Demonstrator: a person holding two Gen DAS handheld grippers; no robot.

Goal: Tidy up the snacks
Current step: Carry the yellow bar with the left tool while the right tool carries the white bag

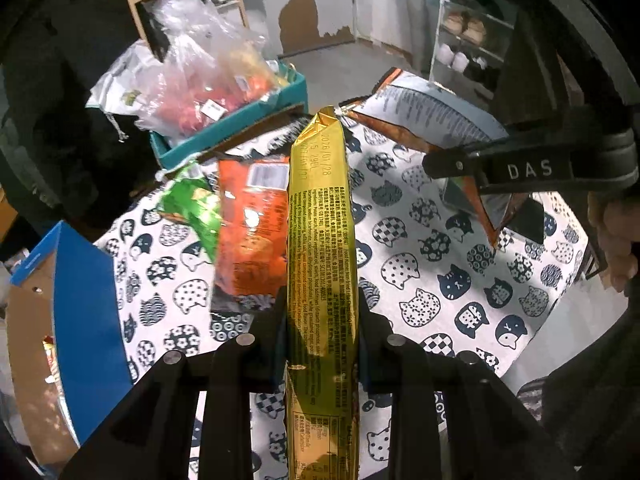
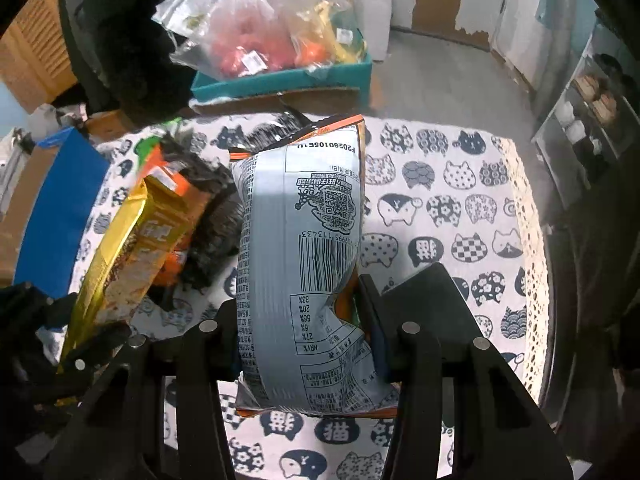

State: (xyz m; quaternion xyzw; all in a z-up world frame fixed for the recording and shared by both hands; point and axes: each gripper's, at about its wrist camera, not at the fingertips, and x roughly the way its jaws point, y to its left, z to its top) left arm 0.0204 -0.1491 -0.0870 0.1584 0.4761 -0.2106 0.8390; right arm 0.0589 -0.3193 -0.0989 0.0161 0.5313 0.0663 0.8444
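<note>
Gold snack pack [image 1: 320, 240] clamped edge-on in left tongs [image 1: 320, 344], long axis running straight out along fingers, clear of table [image 1: 460, 280]. Grey-backed pack [image 2: 300, 264] pinched in right tongs [image 2: 300, 344], same lie. I read blue box [image 1: 88, 300] at left, nearest left hand, as likely drop. Both tongs pitched steeply down.

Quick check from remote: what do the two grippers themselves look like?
Both are matte black. The left gripper and right gripper each have two flat fingers on forked black linkages with round silver pins. From the left wrist, the right one's side reads "DAS" in white. No cables or sleeves clearly show.
</note>
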